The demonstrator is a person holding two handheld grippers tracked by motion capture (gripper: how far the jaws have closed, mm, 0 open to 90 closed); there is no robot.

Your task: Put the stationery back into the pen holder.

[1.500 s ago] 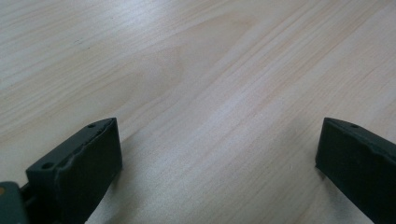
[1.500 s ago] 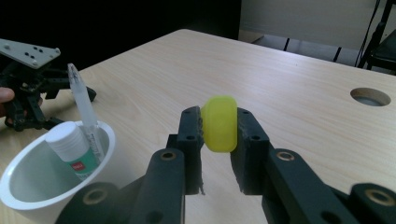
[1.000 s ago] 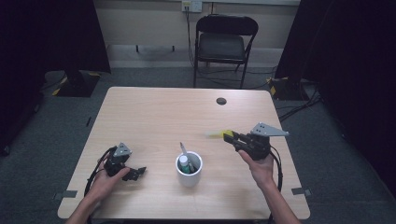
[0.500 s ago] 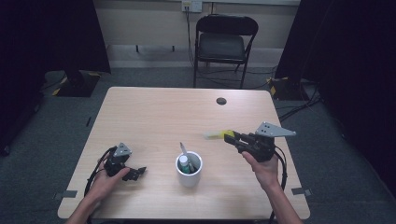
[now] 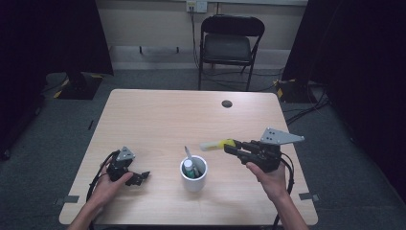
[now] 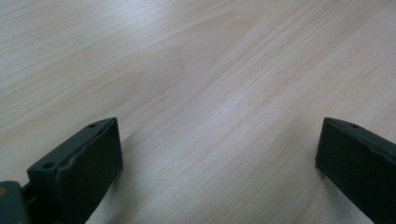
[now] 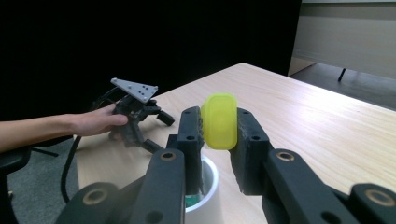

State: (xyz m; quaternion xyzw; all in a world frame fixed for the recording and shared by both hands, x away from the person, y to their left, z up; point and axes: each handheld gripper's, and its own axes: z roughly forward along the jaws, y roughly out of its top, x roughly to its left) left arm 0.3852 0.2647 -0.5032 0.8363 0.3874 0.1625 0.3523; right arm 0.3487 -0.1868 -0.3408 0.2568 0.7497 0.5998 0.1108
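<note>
Left gripper (image 5: 139, 177) rested on tabletop (image 5: 158, 120), fingers (image 6: 88, 158) spread wide, nothing between them. White cup (image 5: 194, 173), already holding pens, stood mid-tabletop. Right gripper (image 5: 229, 147) clamped a yellow highlighter (image 5: 216, 143) by its end; long axis near level, pointing left, above and just right of cup. Right hand nearer; marker likely needs tipping down into cup.

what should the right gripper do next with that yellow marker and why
Probably carry it a little further left, then tip it down into the white cup. The right gripper is shut on the yellow marker, held roughly level just above and right of the cup, which already holds other pens. The left gripper rests open on the table.
</note>
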